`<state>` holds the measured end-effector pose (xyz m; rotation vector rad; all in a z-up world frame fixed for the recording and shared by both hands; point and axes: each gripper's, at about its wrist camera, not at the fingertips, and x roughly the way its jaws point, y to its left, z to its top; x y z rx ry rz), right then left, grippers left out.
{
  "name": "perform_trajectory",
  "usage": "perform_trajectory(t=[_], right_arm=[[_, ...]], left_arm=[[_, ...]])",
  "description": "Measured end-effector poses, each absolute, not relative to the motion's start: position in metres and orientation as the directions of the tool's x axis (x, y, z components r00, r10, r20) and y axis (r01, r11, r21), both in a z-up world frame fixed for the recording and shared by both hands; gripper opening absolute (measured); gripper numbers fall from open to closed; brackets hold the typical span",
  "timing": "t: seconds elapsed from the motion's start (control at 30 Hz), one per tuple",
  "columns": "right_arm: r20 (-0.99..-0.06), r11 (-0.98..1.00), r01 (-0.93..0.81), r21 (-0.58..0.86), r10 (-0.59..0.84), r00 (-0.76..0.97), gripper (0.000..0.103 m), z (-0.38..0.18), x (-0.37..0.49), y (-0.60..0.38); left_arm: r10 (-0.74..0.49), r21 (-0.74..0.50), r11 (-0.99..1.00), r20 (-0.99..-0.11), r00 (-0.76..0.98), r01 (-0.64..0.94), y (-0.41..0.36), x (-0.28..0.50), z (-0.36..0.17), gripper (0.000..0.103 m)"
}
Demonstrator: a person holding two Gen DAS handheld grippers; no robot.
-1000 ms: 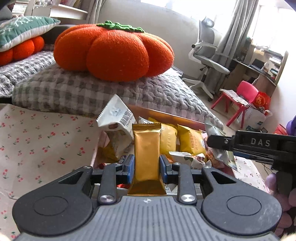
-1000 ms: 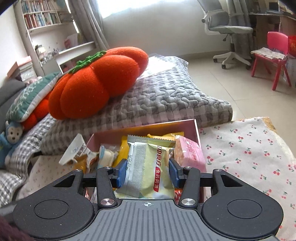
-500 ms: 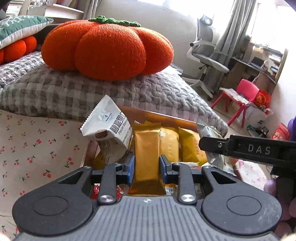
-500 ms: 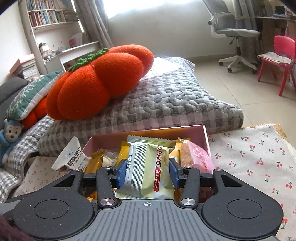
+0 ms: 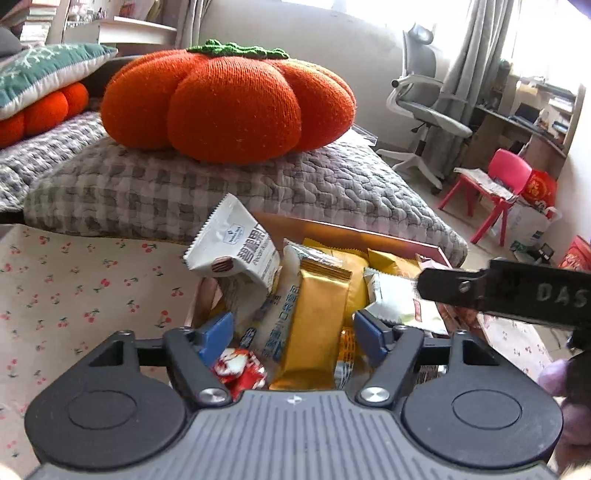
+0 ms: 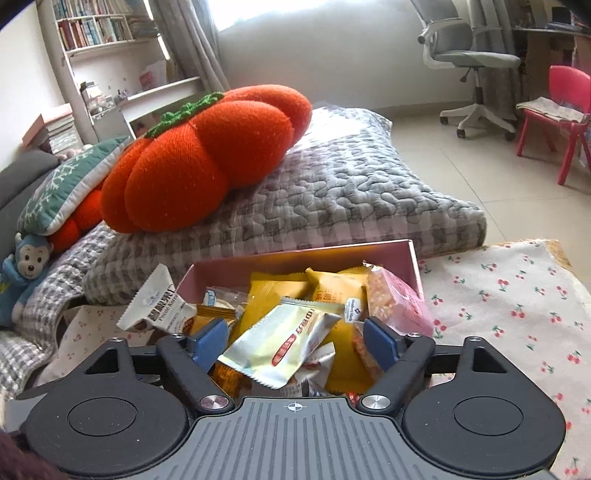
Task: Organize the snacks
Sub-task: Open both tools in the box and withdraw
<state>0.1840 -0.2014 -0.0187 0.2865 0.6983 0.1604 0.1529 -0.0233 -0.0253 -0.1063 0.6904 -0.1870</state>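
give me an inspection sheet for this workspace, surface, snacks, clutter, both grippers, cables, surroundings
Surface: cherry-print tablecloth under the pink box.
Job's things: gold packet and pale green packet lie loose in the box among yellow and pink packets; white packet sticks up over the box's left edge.
Clutter: nothing seen on the cloth outside the box.
Grippers: left gripper open, jaws clear of the gold packet; right gripper open over the pale green packet.
Cables: nothing seen.
Surroundings: pumpkin cushion on a grey quilted cushion, office chair, red child's chair, bookshelf.
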Motion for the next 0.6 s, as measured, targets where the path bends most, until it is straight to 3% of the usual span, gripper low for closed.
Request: perform_trajectory(t=[0.43, 0.6], right_arm=[[-0.665, 0.967, -0.008, 0.254, 0.181, 0.724, 0.094, 0.003, 0.139, -0.198], [-0.697, 0.972, 0.0, 0.234, 0.168, 0.697, 0.095, 0.002, 0.122, -0.19]], left_arm=[[-0.142, -0.121, 0.99, -0.714, 0.686, 0.079, 0.0, 0.119, -0.005, 0.093], [-0.08, -0.077, 0.996, -0.754, 0.653, 0.033, 0.008, 0.106, -0.003, 0.096]])
